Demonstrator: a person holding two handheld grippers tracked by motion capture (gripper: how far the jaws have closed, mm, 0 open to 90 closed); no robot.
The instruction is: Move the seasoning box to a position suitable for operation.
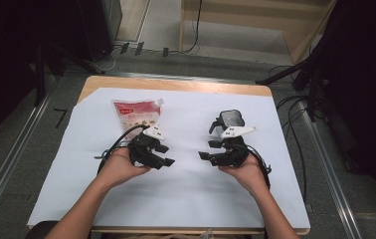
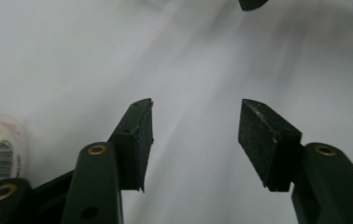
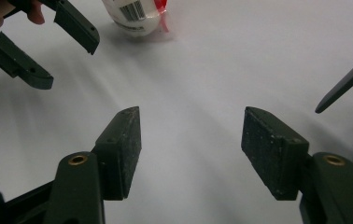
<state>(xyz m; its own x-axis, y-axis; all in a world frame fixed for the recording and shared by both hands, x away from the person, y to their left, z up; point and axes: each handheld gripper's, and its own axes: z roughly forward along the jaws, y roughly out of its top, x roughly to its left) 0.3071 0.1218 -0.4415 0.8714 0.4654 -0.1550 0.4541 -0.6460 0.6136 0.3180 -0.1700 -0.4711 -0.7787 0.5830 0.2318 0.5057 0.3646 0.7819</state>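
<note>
Forearms enter the high view from the bottom edge and angle inward toward the middle of the white sheet (image 1: 186,199) that covers the table.

Left hand (image 1: 121,167) cups its tool from below, palm up. Left gripper (image 1: 166,155) lies roughly level just above the sheet and points across toward the other tool. Its jaws stand apart with bare sheet between them, released; the left gripper view shows both pads (image 2: 142,140) clean and touching nothing.

Right hand (image 1: 245,172) mirrors that pose, palm up, wrist turned inward. Right gripper (image 1: 207,150) points back at the left one, near it but not touching. Its jaws are likewise spread and holding nothing.

Red-and-white spouted pouch (image 1: 137,114) lies flat on the sheet, on the far side of the left gripper and near it, spout toward the far right corner of the pouch. Its barcoded end appears at the top of the right gripper view (image 3: 135,16).

Dark-topped container (image 1: 231,119) sits just beyond the right gripper, on the sheet; whether the two touch cannot be told.
</note>
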